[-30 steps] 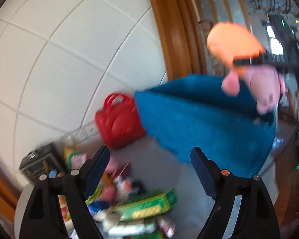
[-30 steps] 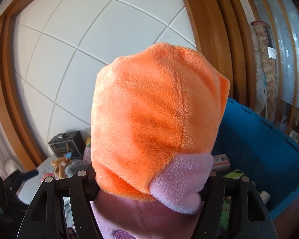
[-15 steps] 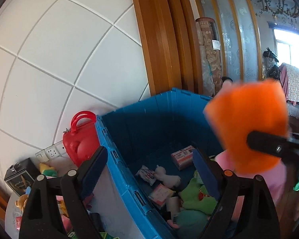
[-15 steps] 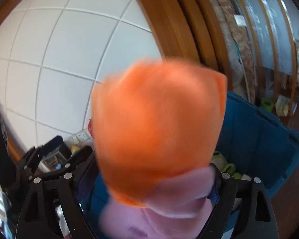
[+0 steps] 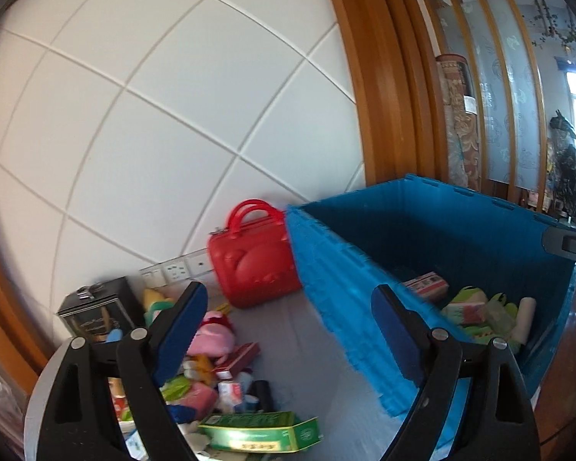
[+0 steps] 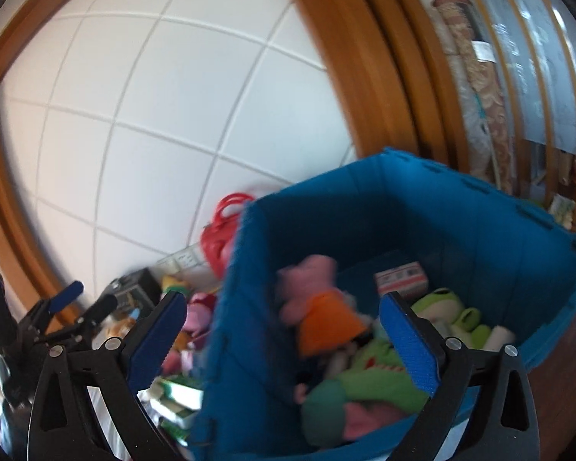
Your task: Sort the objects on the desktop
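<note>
Pig plush (image 6: 318,319) lies in blue crate (image 6: 460,226), beyond right gripper (image 6: 288,330), between its 2 opening fingers, untouched; left gripper (image 5: 288,326) open, empty.

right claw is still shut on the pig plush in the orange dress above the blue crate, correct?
Not quite. In the right wrist view the right claw holds nothing: its jaws are opening, and the pig plush in the orange dress is clear of the pads, down inside the blue crate among the other toys.
</note>
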### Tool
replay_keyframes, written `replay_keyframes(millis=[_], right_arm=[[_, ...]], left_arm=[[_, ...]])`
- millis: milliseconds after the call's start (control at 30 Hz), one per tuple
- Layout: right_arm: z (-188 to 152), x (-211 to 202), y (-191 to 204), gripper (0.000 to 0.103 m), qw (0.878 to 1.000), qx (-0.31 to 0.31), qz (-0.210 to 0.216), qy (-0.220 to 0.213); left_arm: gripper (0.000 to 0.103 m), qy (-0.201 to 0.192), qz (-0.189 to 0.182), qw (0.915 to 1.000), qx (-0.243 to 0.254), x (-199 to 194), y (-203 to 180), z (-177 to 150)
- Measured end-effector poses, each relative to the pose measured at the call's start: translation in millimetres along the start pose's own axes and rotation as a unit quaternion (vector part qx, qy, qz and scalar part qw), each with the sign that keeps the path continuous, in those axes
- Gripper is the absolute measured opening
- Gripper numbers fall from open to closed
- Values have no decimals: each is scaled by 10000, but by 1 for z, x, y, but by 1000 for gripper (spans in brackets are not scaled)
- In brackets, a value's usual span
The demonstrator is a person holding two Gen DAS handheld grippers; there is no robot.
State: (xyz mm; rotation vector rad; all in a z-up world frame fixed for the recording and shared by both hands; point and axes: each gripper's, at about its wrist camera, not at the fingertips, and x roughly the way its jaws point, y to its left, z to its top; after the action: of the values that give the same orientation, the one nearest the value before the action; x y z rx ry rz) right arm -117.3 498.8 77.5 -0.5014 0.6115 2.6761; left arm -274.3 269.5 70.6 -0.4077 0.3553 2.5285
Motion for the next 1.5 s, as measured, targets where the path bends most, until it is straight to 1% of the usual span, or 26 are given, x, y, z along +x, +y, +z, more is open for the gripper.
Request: replay_keyframes(millis=[67, 133, 167, 267, 400, 500, 533, 600, 633, 700, 733, 800, 833, 933, 967, 1000, 1033, 1067, 1100, 1133, 1167, 1233, 1367, 1400, 1433, 1500], right_arm=[[-11, 0, 30, 102, 9997, -244, 73, 12], [-22, 0, 58, 102, 9986, -521, 113, -17], [-28, 0, 75, 102, 9976, -679, 155, -30], [-44, 4, 112, 102, 9955, -881, 358, 2], [-71, 14, 155, 103, 9909, -1163, 657, 182], [-106, 31, 185, 103, 9837, -1385, 1005, 551], [-125, 41, 198, 103, 9774, -1523, 1229, 796], [-155, 55, 214, 103, 9646, -1802, 1560, 1129], [-175, 63, 224, 103, 9543, -2024, 1744, 1342], [-218, 79, 241, 103, 9276, -2464, 2139, 1821], [-249, 88, 250, 102, 9083, -2720, 2318, 2174], [-288, 103, 258, 102, 8810, -2903, 2588, 2694], [-314, 117, 264, 102, 8632, -3001, 2681, 3049], [-361, 149, 267, 102, 8380, -3277, 2532, 3553], [-369, 156, 265, 100, 8340, -3244, 2531, 3677], [-376, 165, 263, 95, 8304, -3144, 2558, 3824], [-385, 176, 258, 67, 8232, -2897, 2638, 4110], [-392, 186, 254, 55, 8146, -2720, 2641, 4390], [-393, 188, 251, 49, 8133, -2485, 2750, 4485], [-390, 191, 248, 32, 8133, -2328, 2792, 4542], [-384, 187, 250, 14, 8178, -2432, 2760, 4426], [-372, 179, 254, 9, 8221, -2729, 2681, 4216], [-355, 176, 250, 8, 8278, -2854, 2588, 4079], [-355, 175, 248, 8, 8286, -2870, 2551, 4073], [-357, 174, 246, 8, 8317, -2938, 2452, 4023], [-351, 171, 238, 8, 8386, -3003, 2292, 3925]], left_arm=[[88, -72, 137, 9999, 26, -14, 26, -13], [88, -28, 354, 9993, -67, -26, 58, -26], [88, -4, 382, 9992, -116, -31, 72, -33], [88, 90, 581, 9980, -213, -46, 117, -55], [88, 225, 782, 9964, -217, -62, 159, -95], [88, 461, 809, 9950, -349, -67, 181, -125], [88, 556, 792, 9944, -434, -69, 187, -137], [88, 750, 833, 9918, -616, -73, 198, -155], [88, 842, 865, 9901, -709, -75, 204, -163], [88, 995, 963, 9868, -840, -79, 210, -175], [88, 1054, 1004, 9851, -921, -83, 213, -182], [88, 1111, 967, 9844, -961, -87, 213, -192], [88, 1156, 1045, 9832, -952, -88, 213, -197], [88, 1296, 1119, 9798, -1033, -93, 212, -218], [88, 1384, 1121, 9779, -1098, -94, 212, -226], [88, 1527, 1109, 9750, -1176, -94, 212, -237], [88, 1617, 1118, 9728, -1226, -95, 214, -245], [88, 1700, 1149, 9702, -1286, -95, 214, -253], [88, 1807, 1161, 9672, -1358, -96, 214, -264], [88, 1871, 1162, 9656, -1385, -96, 213, -270], [88, 1931, 1187, 9639, -1399, -96, 211, -277], [88, 2052, 1190, 9605, -1457, -97, 207, -294], [88, 2311, 1074, 9549, -1526, -92, 193, -323], [88, 2417, 1082, 9516, -1563, -88, 188, -330], [88, 2519, 1074, 9477, -1638, -85, 183, -337], [88, 2612, 924, 9443, -1776, -80, 172, -347]])
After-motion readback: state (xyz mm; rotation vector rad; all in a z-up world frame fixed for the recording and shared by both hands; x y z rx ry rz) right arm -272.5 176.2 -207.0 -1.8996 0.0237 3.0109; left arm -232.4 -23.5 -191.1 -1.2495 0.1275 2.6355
